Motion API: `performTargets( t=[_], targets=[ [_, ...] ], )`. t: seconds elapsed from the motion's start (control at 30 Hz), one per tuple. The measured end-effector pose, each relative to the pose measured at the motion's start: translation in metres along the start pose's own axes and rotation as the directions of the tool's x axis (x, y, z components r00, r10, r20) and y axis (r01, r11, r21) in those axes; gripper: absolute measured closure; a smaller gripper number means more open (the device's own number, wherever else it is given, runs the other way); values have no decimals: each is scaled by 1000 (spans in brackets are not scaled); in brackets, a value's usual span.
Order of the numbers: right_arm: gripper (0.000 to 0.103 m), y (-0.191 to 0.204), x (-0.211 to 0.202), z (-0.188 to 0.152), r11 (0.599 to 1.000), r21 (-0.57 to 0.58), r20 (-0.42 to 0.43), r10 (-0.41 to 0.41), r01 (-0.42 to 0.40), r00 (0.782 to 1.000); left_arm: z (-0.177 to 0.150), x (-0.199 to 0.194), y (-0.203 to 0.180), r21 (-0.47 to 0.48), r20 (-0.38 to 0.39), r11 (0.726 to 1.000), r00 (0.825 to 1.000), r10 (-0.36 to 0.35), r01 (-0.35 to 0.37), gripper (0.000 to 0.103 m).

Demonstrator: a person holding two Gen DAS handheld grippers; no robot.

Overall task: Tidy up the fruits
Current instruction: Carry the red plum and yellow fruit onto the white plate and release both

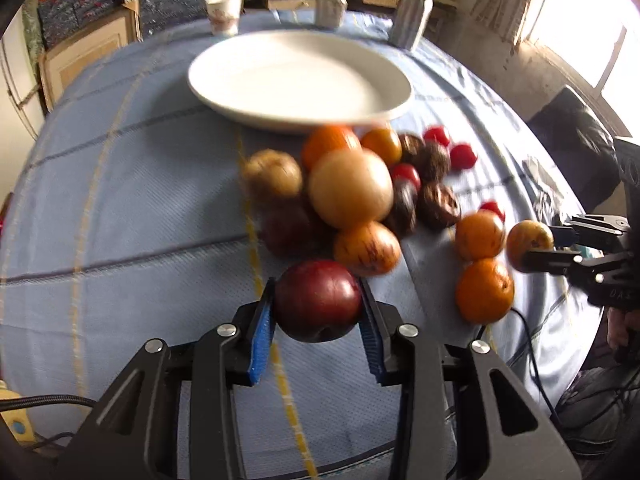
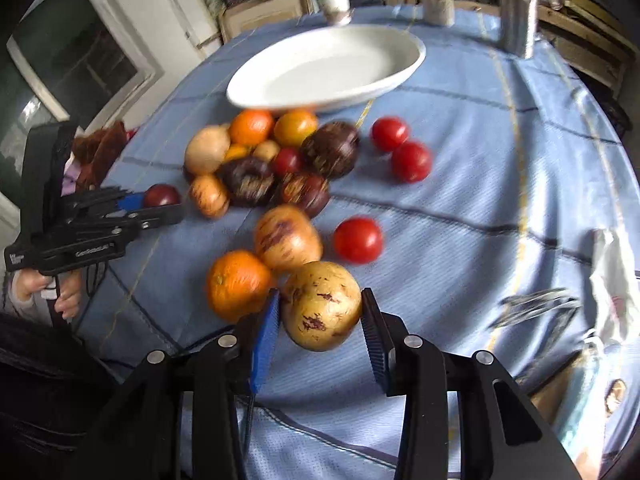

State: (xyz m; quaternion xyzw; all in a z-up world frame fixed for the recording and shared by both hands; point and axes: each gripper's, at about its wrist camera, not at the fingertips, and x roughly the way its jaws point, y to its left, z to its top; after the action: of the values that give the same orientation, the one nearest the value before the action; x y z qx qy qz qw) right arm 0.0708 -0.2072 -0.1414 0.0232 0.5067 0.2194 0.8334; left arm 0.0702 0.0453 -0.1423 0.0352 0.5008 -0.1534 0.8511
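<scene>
left claw (image 1: 318,312) is clamped on a dark red plum (image 1: 318,300), pads on opposite sides across its widest part, likely so it won't roll out. right claw (image 2: 320,320) is clamped the same way on a yellow speckled fruit (image 2: 322,304); an orange (image 2: 236,284) sits just left of its left finger. the empty white plate (image 1: 296,80) is well ahead of both claws, beyond the fruit pile on the counter (image 1: 120,200), probably the drop spot.
</scene>
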Motion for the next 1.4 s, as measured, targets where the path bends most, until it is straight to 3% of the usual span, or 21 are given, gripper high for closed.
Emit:
performTargets(
  t=[0.17,0.3,0.43,0.53,0.73,0.77,0.83,0.93,1.07,1.2,1.33,1.4],
  targets=[
    [62,-11,-14,54,1000,-3,99,-17,17,995,49,-21,17,-10,80,1000,996,27,-26,66],
    [62,-6,7,121,1000,-20,151,9,-6,988,105,-6,19,10,110,999,993,37,-39,65],
    [62,2,48,167,999,-38,117,31,-26,993,141,31,21,11,81,999,996,44,-45,65],
    [62,4,84,182,999,-46,65,27,-24,998,154,57,23,-3,45,999,998,46,-45,65],
    [60,4,116,192,998,-55,25,19,-17,1000,154,88,33,-18,-17,999,999,45,-45,64],
    [53,3,116,193,998,-61,25,19,-17,999,153,89,35,-20,-21,999,999,42,-43,63],
    [46,4,116,197,998,-64,34,22,-20,999,153,92,38,-31,-19,999,999,42,-43,52],
    [45,1,111,198,998,-52,42,29,-27,999,155,89,42,-46,-5,998,999,40,-40,41],
    [44,-4,88,202,999,-30,94,34,-31,995,157,76,46,-63,16,996,997,70,-69,34],
    [32,-7,47,198,1000,-8,178,21,-20,984,146,44,51,-107,47,993,997,65,-59,28],
    [25,-11,17,176,999,32,213,15,-22,977,124,14,37,-85,58,996,997,42,-37,24],
    [22,-14,7,157,998,60,213,15,-29,977,108,4,24,-56,56,998,998,40,-37,17]
  ],
)
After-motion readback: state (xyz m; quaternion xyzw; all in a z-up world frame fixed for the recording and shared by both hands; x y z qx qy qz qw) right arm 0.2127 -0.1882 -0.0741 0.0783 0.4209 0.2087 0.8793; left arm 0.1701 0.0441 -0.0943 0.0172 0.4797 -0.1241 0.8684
